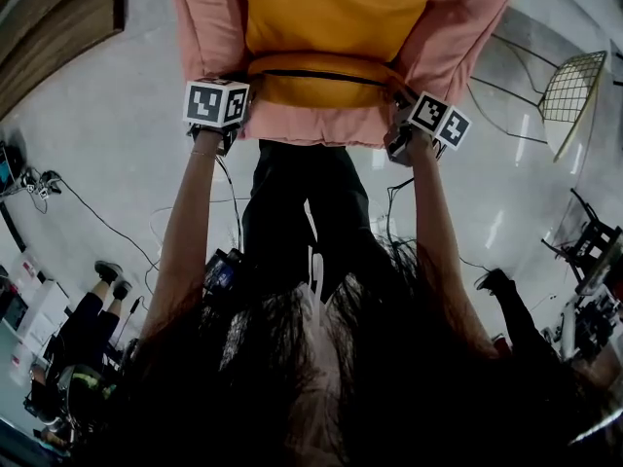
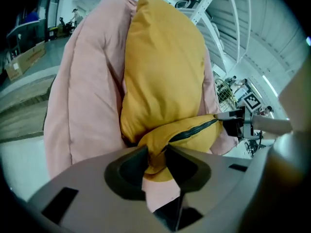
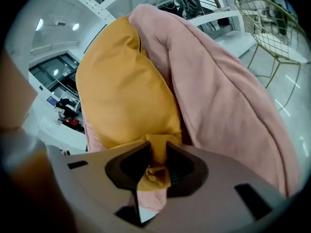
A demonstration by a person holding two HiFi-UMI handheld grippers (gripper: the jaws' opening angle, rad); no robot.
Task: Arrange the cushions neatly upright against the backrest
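- Wooden panel (image 1: 49, 27): upper left, bordering the pale glossy floor (image 1: 107, 144).
- Black cables (image 1: 88, 212): loose on the floor at left.
- Left gripper (image 2: 156, 157): jaws narrowed, pinching the near left corner of the yellow cushion (image 1: 336, 13).
- Yellow cushion: sits in the pink padded chair (image 1: 204, 17), between its sides, zip edge frontmost.
- Right gripper (image 3: 156, 152): jaws narrowed, pinching the cushion's right corner.
- Wire chair (image 1: 574, 90): far right.

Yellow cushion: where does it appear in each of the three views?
Head view: the yellow cushion is at the top centre.
Left gripper view: it fills the centre.
Right gripper view: it is left of centre.
Shared landmark: the pink armchair, which wraps around the cushion.
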